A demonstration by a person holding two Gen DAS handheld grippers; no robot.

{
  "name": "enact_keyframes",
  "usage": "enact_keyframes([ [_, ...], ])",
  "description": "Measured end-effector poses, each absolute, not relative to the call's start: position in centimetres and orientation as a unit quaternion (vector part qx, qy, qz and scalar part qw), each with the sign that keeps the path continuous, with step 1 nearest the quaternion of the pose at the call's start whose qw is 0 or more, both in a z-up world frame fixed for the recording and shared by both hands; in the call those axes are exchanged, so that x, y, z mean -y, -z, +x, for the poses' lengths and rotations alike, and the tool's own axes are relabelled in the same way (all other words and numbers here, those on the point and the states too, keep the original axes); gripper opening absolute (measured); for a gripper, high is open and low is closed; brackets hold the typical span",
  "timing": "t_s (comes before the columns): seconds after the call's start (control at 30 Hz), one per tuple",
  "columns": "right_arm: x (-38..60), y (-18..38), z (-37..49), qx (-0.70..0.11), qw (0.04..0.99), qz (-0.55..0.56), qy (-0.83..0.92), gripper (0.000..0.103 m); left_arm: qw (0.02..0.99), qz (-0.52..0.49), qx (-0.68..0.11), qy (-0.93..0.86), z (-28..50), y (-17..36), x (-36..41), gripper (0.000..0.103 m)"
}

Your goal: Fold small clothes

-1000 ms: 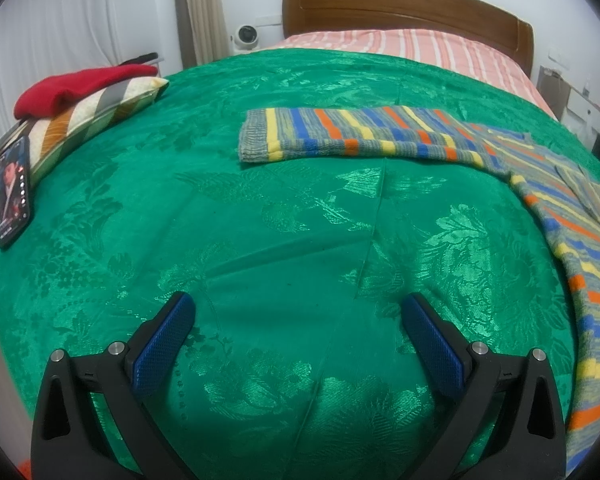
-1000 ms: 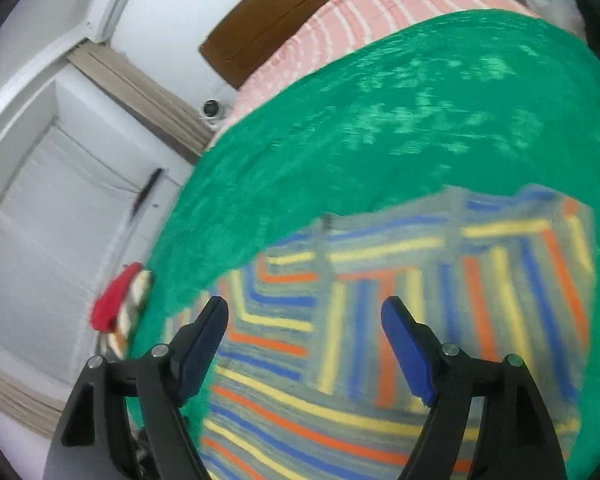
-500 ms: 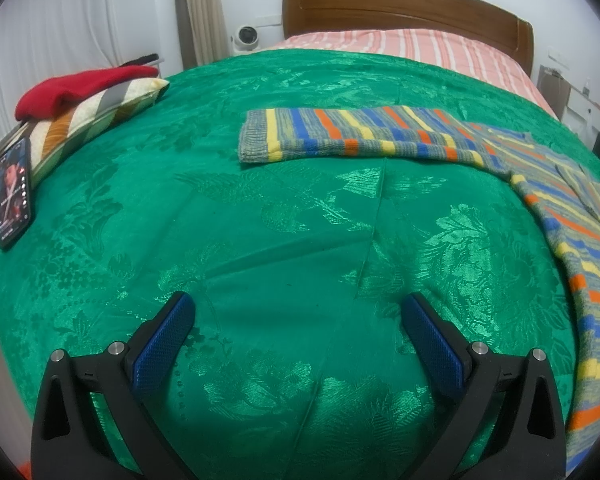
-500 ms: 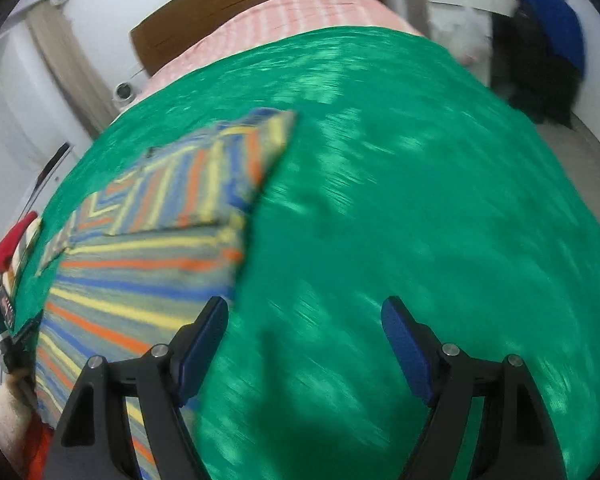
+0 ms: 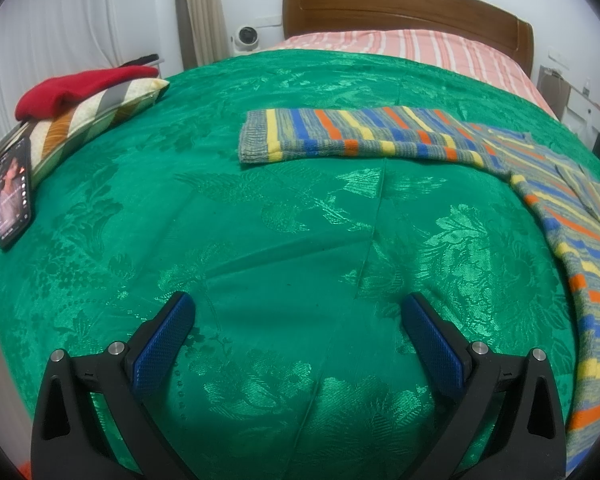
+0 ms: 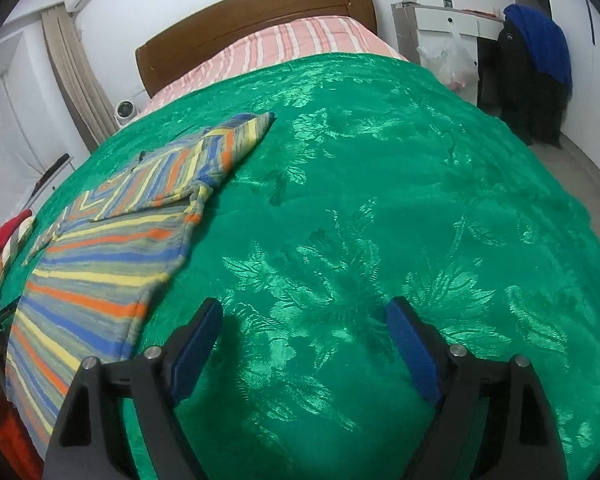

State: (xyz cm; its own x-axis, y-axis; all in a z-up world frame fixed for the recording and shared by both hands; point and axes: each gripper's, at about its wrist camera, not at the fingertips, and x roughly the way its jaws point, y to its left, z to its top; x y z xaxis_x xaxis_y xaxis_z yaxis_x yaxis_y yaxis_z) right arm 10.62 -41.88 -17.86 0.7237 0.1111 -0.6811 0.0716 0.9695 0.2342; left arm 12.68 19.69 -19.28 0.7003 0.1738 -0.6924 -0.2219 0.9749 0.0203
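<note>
A striped knit sweater (image 5: 380, 132) in blue, orange, yellow and grey lies flat on the green bedspread (image 5: 283, 240). In the left wrist view one sleeve stretches left across the bed and the body runs down the right edge. In the right wrist view the sweater (image 6: 111, 256) lies at the left with a sleeve folded over the body. My left gripper (image 5: 300, 320) is open and empty over bare bedspread, short of the sleeve. My right gripper (image 6: 304, 328) is open and empty over bare bedspread (image 6: 380, 200), to the right of the sweater's hem.
A striped pillow (image 5: 87, 120) with a red garment (image 5: 75, 88) on it lies at the bed's left edge, with a phone (image 5: 13, 192) beside it. The wooden headboard (image 5: 404, 8) stands at the far end. A white cabinet (image 6: 452, 36) and a dark chair with blue clothing (image 6: 536, 60) stand to the right.
My right gripper has swung right and pulled back, from over the sweater to the bare bedspread beside it. My left gripper has not moved.
</note>
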Motion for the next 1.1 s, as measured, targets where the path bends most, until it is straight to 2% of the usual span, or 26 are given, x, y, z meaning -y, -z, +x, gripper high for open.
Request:
enact_keyframes([
  [0.13,41.94,18.23,10.41,-0.361,0.923,0.132,-0.026,0.091,0.922,-0.032,-0.372,-0.107,12.67,19.28,-19.68,0.103],
  [1.1,42.18,18.67,10.03,-0.345,0.925,0.152,-0.039,0.093,0.922,-0.032,-0.371,-0.108,12.66,19.34,-19.66,0.103],
])
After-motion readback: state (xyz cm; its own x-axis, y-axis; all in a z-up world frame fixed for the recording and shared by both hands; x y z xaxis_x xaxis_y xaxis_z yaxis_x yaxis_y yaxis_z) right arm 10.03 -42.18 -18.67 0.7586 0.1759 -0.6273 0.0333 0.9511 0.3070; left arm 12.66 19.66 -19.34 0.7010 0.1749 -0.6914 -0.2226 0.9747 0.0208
